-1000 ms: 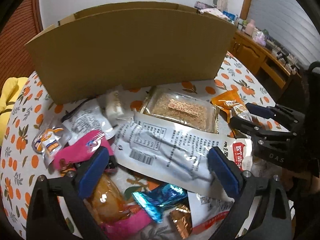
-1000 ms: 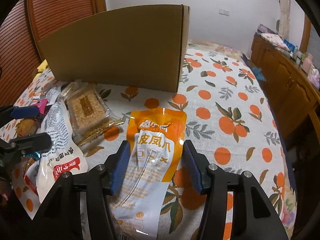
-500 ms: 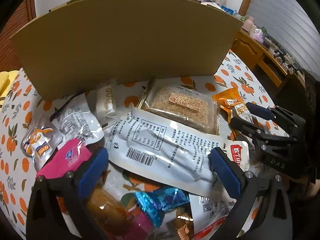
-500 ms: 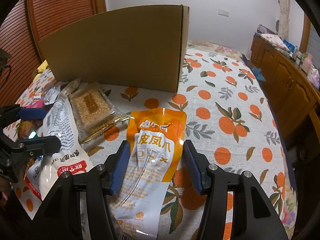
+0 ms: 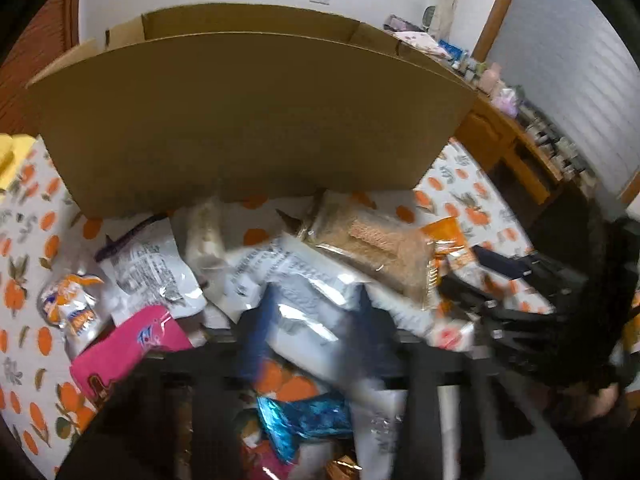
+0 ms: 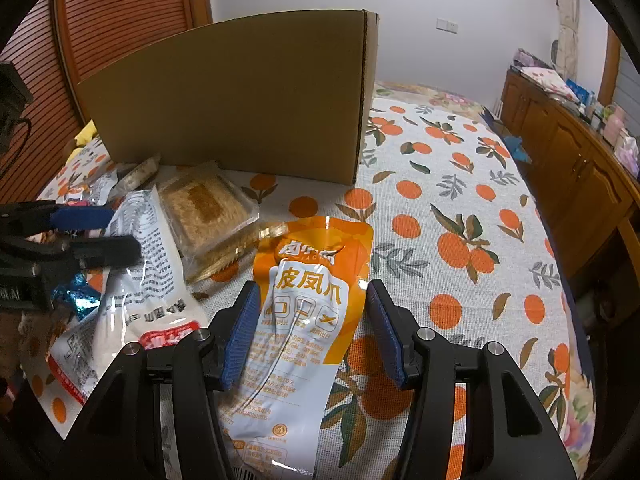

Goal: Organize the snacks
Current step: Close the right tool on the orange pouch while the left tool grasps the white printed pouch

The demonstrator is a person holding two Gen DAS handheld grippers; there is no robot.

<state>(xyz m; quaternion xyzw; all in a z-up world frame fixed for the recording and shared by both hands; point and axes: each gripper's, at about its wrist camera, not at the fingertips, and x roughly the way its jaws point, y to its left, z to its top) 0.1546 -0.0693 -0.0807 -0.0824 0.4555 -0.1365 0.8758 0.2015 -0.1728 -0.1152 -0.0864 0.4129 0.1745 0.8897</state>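
Note:
Several snack packs lie on the orange-print tablecloth in front of a tall cardboard box (image 5: 248, 120). My left gripper (image 5: 316, 320) is closing on a large white printed pack (image 5: 304, 304), its blue pads blurred on either side of it; the same pack shows in the right wrist view (image 6: 148, 280). My right gripper (image 6: 312, 328) is open, its pads either side of an orange-and-white pouch (image 6: 308, 300) that lies flat on the cloth. A clear-wrapped crumb cake (image 5: 372, 244) lies next to the white pack.
A pink pack (image 5: 128, 344), a blue foil candy (image 5: 308, 420), a small orange-and-white sachet (image 5: 68, 308) and a silver pack (image 5: 152, 276) lie on the left. The box (image 6: 240, 100) stands at the back. A wooden cabinet (image 6: 568, 152) runs along the right.
My left gripper's pads have moved much closer together around the white pack and the view has tilted and blurred. My right gripper and the orange pouch have not moved.

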